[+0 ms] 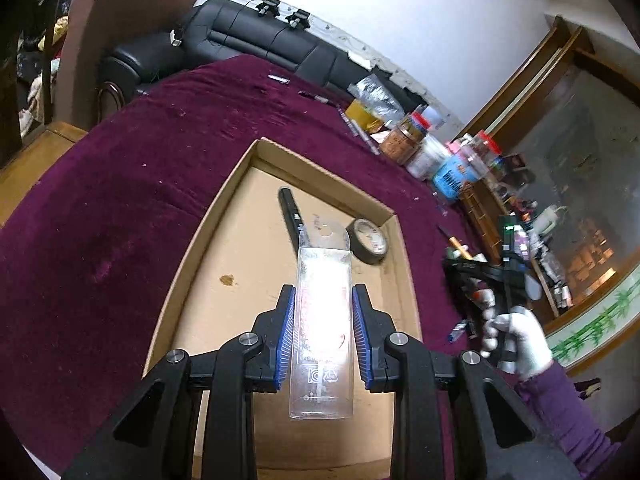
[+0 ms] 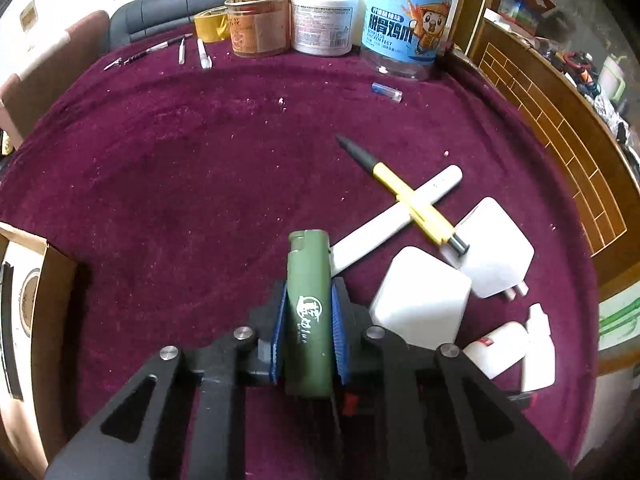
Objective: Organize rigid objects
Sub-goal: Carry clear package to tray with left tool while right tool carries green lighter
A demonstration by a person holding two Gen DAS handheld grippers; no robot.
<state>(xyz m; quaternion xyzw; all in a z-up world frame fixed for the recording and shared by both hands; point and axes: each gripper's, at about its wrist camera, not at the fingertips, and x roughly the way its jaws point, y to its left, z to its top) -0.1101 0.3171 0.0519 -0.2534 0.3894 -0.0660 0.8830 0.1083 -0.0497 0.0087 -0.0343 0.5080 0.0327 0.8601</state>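
Purple velvet cloth [image 2: 200, 160] covers our table, with a black sofa behind it and jars lined along the far edge. Our left gripper [image 1: 323, 300] hovers over an open cardboard box [image 1: 320, 168], its blue-padded jaws on either side of a clear plastic packet [image 1: 322, 320] that points into the box; the pads look just apart from its sides, so we cannot tell whether they grip it or have let go. Two things already lie in the box: one black pen-like stick [image 1: 290, 210] and one roll of dark tape [image 1: 368, 240]. Our right gripper [image 2: 308, 312] is clenched on one green lighter [image 2: 309, 312], held above the cloth with the box's edge at far left of that view. We judge the sorting well begun but far from finished. Left on the cloth near us (counting what shows clearly) are one yellow pen [image 2: 404, 196] lying crossed over one long white bar [image 2: 396, 216], two white charger blocks [image 2: 420, 300], and two small white bottles [image 2: 500, 352]. Farther off lie one small blue-capped tube [image 2: 386, 91] and a few thin pens [image 2: 202, 54] near the three jars [image 2: 322, 20] and a roll of yellow tape [image 2: 210, 24].
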